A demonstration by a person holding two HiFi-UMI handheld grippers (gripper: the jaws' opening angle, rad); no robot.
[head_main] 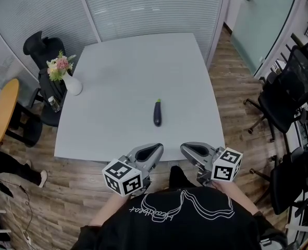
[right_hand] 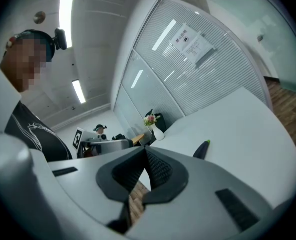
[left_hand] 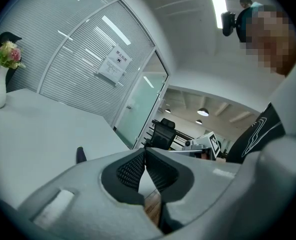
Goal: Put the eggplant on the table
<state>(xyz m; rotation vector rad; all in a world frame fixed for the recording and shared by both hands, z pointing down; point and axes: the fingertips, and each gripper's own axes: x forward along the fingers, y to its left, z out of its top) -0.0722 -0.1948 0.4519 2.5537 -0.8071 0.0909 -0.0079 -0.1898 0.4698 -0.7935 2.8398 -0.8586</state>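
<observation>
Eggplant [head_main: 157,113] lies on table [head_main: 117,82], left gripper [head_main: 154,150] and right gripper [head_main: 188,150] clenched empty, well clear; looks done, just park.

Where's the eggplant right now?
Head view: the eggplant lies on the white table, toward its near edge, well right of the flower vase.

White table [head_main: 133,72], eggplant [head_main: 157,113] mid-front, flower vase [head_main: 73,85] at corner
</observation>
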